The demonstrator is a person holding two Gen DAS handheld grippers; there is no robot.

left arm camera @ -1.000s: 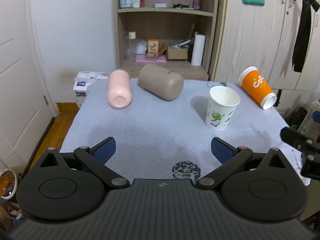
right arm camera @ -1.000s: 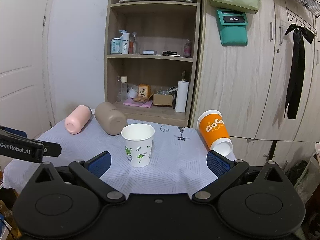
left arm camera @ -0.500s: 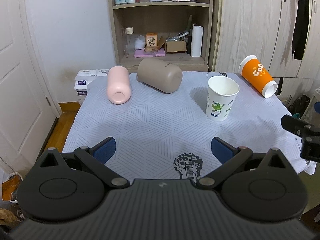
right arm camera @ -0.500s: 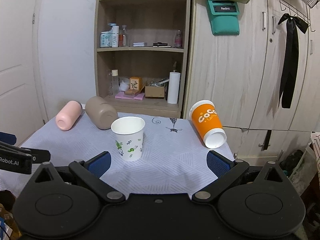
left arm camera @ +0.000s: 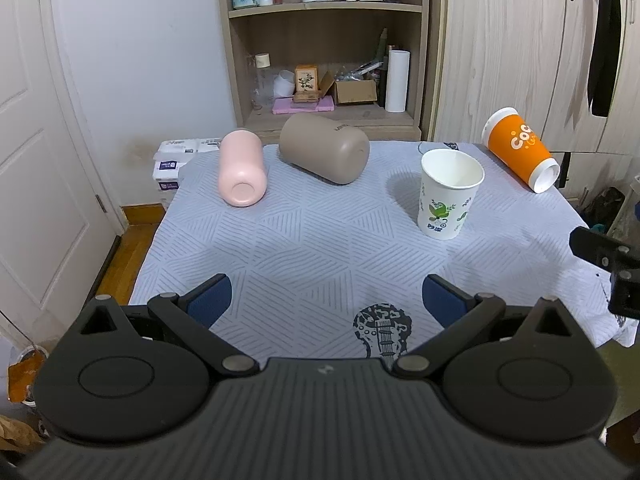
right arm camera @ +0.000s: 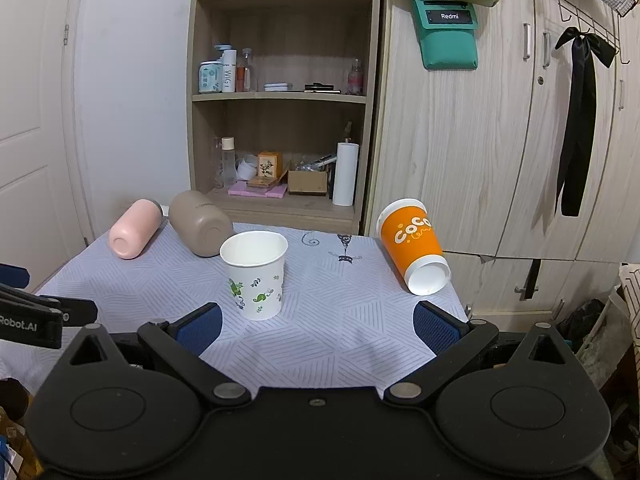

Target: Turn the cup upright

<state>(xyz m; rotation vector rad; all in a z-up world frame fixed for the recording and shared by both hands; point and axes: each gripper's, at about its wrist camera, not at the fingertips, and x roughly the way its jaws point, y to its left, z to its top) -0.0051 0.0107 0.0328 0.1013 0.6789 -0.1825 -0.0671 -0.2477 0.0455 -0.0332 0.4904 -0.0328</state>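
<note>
A pink cup [left arm camera: 241,168] [right arm camera: 134,234], a taupe cup [left arm camera: 325,148] [right arm camera: 200,229] and an orange paper cup [left arm camera: 520,155] [right arm camera: 414,246] lie on their sides on the table with the light blue cloth [left arm camera: 320,248] [right arm camera: 340,312]. A white paper cup with green leaves [left arm camera: 449,193] [right arm camera: 256,274] stands upright. My left gripper [left arm camera: 326,300] is open and empty over the near edge. My right gripper [right arm camera: 316,324] is open and empty, near the white cup and the orange cup. Each gripper shows at the edge of the other's view.
A wooden shelf unit [left arm camera: 328,40] [right arm camera: 280,120] with bottles, boxes and a paper roll stands behind the table. Wardrobe doors [right arm camera: 500,140] are at the right, a white door [left arm camera: 36,140] at the left. Tissue packs [left arm camera: 176,160] sit beyond the table's far left corner.
Both grippers have pulled back and risen a little, so the table and cups look farther away. The cups have not moved. Both grippers stay open.
</note>
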